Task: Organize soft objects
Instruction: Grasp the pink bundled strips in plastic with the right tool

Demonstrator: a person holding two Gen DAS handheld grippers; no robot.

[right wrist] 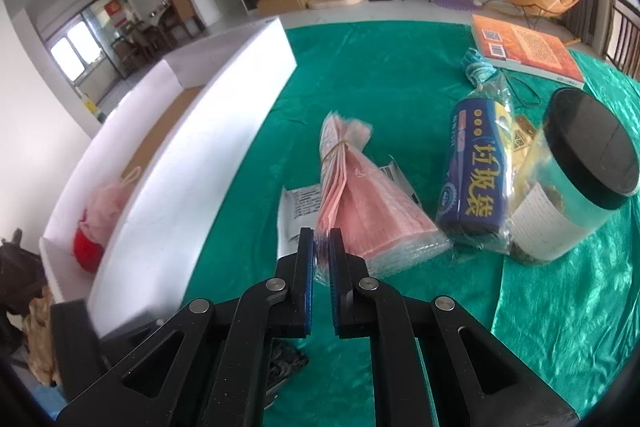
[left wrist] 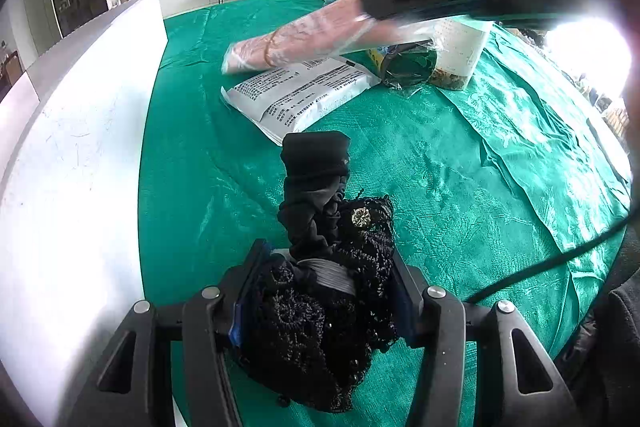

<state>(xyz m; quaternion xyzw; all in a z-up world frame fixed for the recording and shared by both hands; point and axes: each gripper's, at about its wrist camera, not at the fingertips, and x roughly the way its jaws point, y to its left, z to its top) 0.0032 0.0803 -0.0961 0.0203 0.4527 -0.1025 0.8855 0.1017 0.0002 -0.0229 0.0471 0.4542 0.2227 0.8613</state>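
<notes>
My left gripper (left wrist: 328, 263) is shut on a bundle of black lace and fabric (left wrist: 328, 279) with a small gold button, held just above the green tablecloth (left wrist: 440, 163). My right gripper (right wrist: 321, 239) is shut on the plastic edge of a pink bundle wrapped in clear film (right wrist: 360, 203) and lifts it; the bundle also shows in the left wrist view (left wrist: 304, 43) with the right gripper (left wrist: 376, 7) at its right end. A white box (right wrist: 168, 163) stands on the left and holds a pink mesh puff and a red soft thing (right wrist: 96, 223).
On the cloth lie a white printed packet (left wrist: 304, 95), a blue roll of bags in plastic (right wrist: 472, 179), a jar with a black lid (right wrist: 568, 187) and an orange book (right wrist: 528, 51). A black cable (left wrist: 560, 251) runs at the right. The white box wall (left wrist: 80, 163) is close on my left.
</notes>
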